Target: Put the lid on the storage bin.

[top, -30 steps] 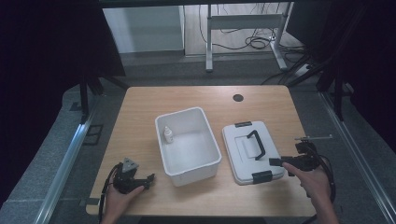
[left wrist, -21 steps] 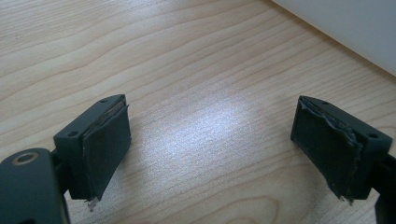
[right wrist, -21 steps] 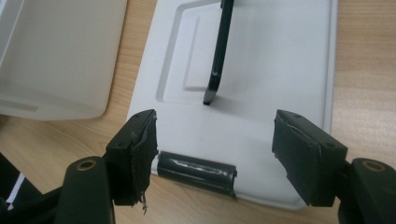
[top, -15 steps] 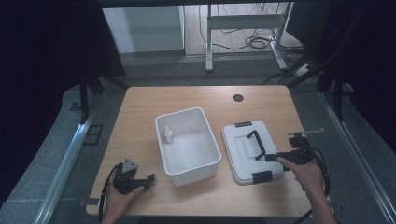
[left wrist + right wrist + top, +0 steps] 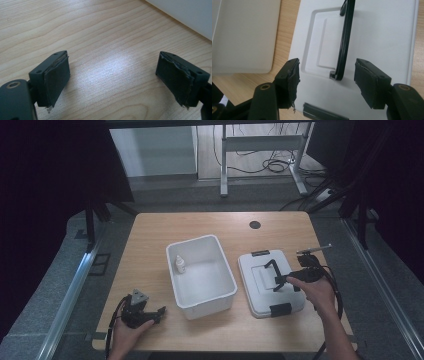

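wooden table [image 5: 150, 245], light top, small dark round hole [image 5: 255, 224] near far edge

white open bin [image 5: 201, 275] at table centre, small white bottle [image 5: 180, 265] standing inside by its far-left wall

white lid [image 5: 270, 282] lies flat just right of the bin, not touching it; black handle [image 5: 273, 272] raised upright on top, black latch [image 5: 260, 253] at far edge, another latch [image 5: 280, 309] at near edge

right gripper [image 5: 283, 281] held by right hand [image 5: 314, 290] over the right side of the lid, jaws pointing left at the handle. In right gripper view the right gripper [image 5: 325, 82] is spread wide, nothing pinched; the near end of the handle [image 5: 344, 45] sits between the two pads, slightly beyond them, touching neither. Bin [image 5: 244, 35] off to the left there, lid [image 5: 377, 35] under the jaws

left gripper [image 5: 156, 313] in left hand [image 5: 127, 332] at near-left corner of table, just left of the bin's near corner, apart from it. In left gripper view left gripper [image 5: 112, 75] is spread wide over bare wood [image 5: 100, 37], empty; white bin wall [image 5: 185, 15] at upper right

thin metal rod [image 5: 314, 249] sticks out beyond the right hand, near table's right edge; cannot tell what it belongs to
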Motion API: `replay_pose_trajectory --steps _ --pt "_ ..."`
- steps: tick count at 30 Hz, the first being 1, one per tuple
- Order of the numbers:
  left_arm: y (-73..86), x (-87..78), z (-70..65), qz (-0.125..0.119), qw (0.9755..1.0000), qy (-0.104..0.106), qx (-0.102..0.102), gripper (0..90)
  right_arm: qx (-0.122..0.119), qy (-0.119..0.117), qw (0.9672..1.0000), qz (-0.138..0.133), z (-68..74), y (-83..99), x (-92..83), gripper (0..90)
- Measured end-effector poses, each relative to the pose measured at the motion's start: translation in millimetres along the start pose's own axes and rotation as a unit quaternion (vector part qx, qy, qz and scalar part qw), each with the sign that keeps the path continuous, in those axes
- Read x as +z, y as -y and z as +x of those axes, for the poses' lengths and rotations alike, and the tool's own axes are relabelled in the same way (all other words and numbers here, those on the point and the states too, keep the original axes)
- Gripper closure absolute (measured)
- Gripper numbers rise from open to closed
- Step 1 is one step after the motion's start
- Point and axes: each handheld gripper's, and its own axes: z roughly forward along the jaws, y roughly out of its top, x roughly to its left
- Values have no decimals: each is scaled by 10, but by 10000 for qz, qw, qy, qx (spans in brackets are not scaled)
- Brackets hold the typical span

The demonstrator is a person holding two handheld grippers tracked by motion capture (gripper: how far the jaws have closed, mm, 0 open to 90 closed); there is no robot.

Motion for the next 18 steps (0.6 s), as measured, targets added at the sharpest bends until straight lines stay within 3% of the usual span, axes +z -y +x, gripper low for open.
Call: replay_pose_trajectory --steps 18 --pt "0 1 -2 -5 10000 5 -2 120 127 -23 9977 671 -91 -407 155 486"
